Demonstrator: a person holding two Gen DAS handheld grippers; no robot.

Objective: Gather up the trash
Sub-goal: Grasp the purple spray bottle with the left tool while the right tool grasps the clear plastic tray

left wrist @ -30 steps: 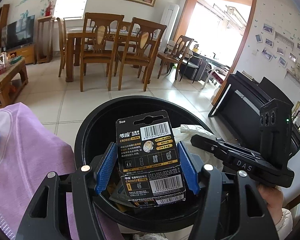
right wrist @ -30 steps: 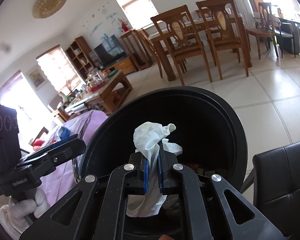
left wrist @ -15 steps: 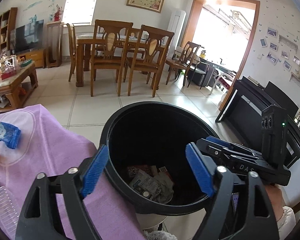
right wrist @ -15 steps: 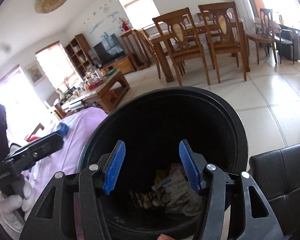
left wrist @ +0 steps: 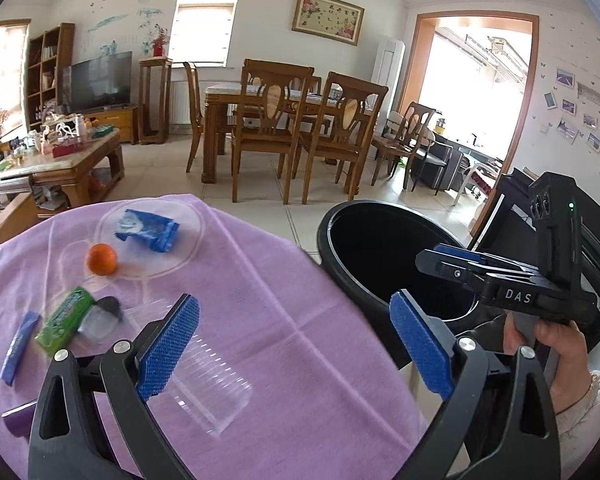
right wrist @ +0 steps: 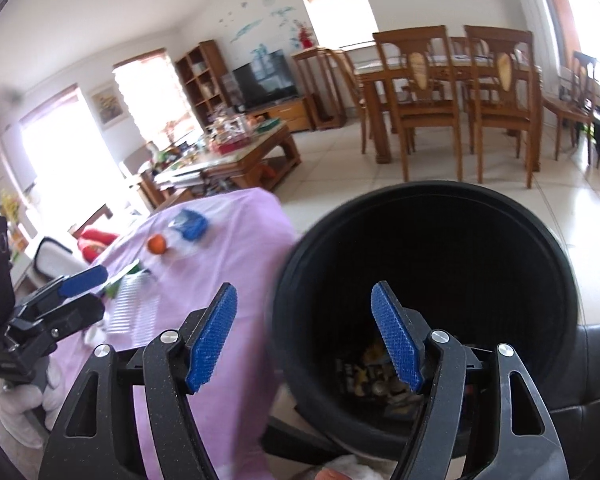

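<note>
A black trash bin (left wrist: 380,256) stands at the right edge of a table with a purple cloth (left wrist: 284,320). Dropped trash (right wrist: 380,376) lies at its bottom. My left gripper (left wrist: 296,348) is open and empty over the cloth, above a clear plastic cup (left wrist: 212,392) lying on its side. My right gripper (right wrist: 304,336) is open and empty at the bin's near rim (right wrist: 284,280); it also shows in the left wrist view (left wrist: 460,258). On the cloth lie a blue wrapper (left wrist: 148,232), a green packet (left wrist: 66,318) and a blue strip (left wrist: 18,340).
An orange (left wrist: 102,259) sits by a clear plate (left wrist: 188,236). A black leather seat (right wrist: 592,360) is right of the bin. A dark piano (left wrist: 516,200), wooden dining chairs (left wrist: 340,132) and a cluttered coffee table (left wrist: 56,160) stand beyond on the tiled floor.
My left gripper let go of the battery card and my right gripper let go of the white tissue; both fell into the bin. Both grippers then swung left toward the table.
</note>
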